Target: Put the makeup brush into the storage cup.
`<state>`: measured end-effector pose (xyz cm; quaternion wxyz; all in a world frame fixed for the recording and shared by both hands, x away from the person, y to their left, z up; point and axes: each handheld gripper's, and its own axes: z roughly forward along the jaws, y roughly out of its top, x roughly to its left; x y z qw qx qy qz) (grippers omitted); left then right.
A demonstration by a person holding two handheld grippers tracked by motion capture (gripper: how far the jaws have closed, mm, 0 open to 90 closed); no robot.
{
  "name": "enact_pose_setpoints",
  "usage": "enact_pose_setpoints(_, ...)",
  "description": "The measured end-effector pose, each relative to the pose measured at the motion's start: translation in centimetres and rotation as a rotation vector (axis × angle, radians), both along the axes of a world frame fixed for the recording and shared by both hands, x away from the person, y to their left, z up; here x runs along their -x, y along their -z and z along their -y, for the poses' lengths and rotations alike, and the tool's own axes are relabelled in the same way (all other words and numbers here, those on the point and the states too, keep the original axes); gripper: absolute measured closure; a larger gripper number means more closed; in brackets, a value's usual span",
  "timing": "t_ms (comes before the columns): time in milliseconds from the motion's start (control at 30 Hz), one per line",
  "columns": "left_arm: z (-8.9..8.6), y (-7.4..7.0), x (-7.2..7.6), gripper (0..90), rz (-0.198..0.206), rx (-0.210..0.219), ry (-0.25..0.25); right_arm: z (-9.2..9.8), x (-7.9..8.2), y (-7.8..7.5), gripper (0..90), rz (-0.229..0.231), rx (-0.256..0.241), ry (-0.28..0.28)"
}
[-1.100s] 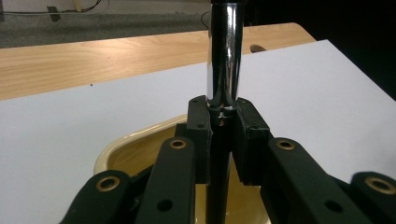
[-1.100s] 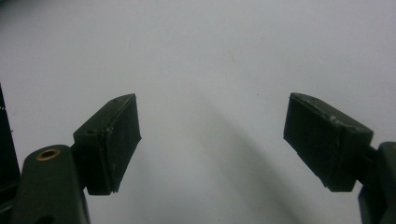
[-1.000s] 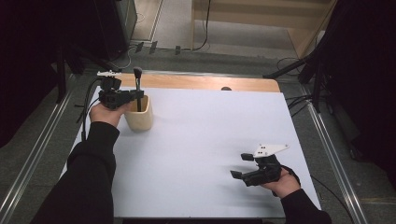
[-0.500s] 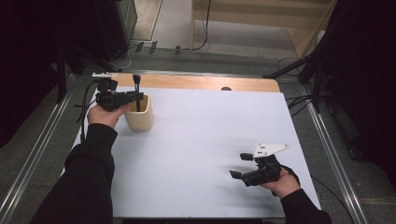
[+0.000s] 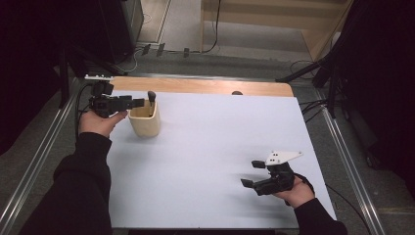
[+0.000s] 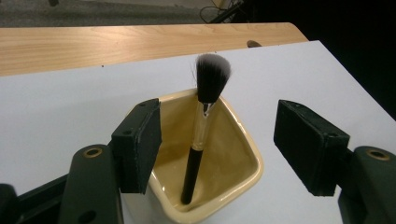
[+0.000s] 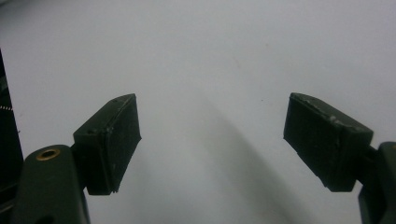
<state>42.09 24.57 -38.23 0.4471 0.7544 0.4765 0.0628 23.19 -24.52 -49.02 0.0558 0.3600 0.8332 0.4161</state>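
Fingers: the left gripper (image 6: 217, 151) is spread wide, empty, flanking the brush (image 6: 201, 126); the right gripper (image 5: 255, 175) is open and idle.
Brush: stood leaning, bristles up, in the cream cup (image 6: 233, 172) at the surface's (image 5: 210, 161) far left.
Advice: a level retreat is favoured, so the cup is not knocked.

A glossy cream ceramic cup (image 6: 219, 158) holds a soft-bristled brush (image 6: 204, 122) on matt white paper (image 5: 220, 161) over wood (image 5: 195, 86).
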Motion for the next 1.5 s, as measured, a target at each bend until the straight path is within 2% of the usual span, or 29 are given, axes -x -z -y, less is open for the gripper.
enact_pose_setpoints(33, -0.2, 0.0, 0.2, 32.8, -0.020, 0.014, 0.006, 0.0, 0.0, 0.0, 19.8, 0.001, 0.000, 0.001)
enact_pose_setpoints(67, -0.2, 0.0, 0.2, 32.8, -0.020, 0.014, 0.006, 0.0, 0.0, 0.0, 19.8, -0.001, 0.001, 0.002)
enact_pose_setpoints(100, -0.4, 0.0, 0.3, 32.8, -0.048, 0.004, 0.017, 0.0, 0.0, 0.0, 19.8, -0.001, 0.001, 0.002)
enact_pose_setpoints(167, -0.6, -0.1, 0.6, 32.8, -0.047, -0.008, 0.019, 0.0, 0.0, 0.0, 19.8, -0.001, 0.005, 0.001)
enact_pose_setpoints(400, -1.3, -0.1, 1.4, 32.1, -0.048, -0.009, 0.027, 0.0, 0.0, 0.0, 19.8, 0.002, 0.004, 0.000)
enact_pose_setpoints(433, -1.5, -0.1, 1.6, 32.3, -0.073, 0.010, 0.035, -0.1, 0.0, 0.0, 19.8, 0.004, 0.004, -0.004)
enact_pose_setpoints(600, -1.6, -0.1, 2.3, 32.3, -0.072, 0.012, 0.048, -0.1, -0.1, 0.0, 19.8, 0.001, 0.003, -0.005)
enact_pose_setpoints(967, -2.6, 0.6, 3.5, 30.8, -0.090, -0.009, 0.065, -0.1, -0.1, 0.0, 19.8, 0.002, 0.000, -0.007)
enact_pose_setpoints(1133, -2.7, 0.8, 4.1, 30.7, -0.085, -0.011, 0.062, -0.1, -0.1, 0.0, 19.8, 0.002, 0.000, -0.007)
enact_pose_setpoints(1267, -3.0, 1.5, 4.9, 30.6, -0.107, -0.003, 0.077, 0.0, -0.1, -0.1, 19.8, 0.003, -0.006, -0.005)
enact_pose_setpoints(1500, -3.0, 1.9, 5.8, 30.6, -0.116, -0.004, 0.095, 0.0, -0.1, -0.1, 19.8, 0.006, -0.014, -0.006)
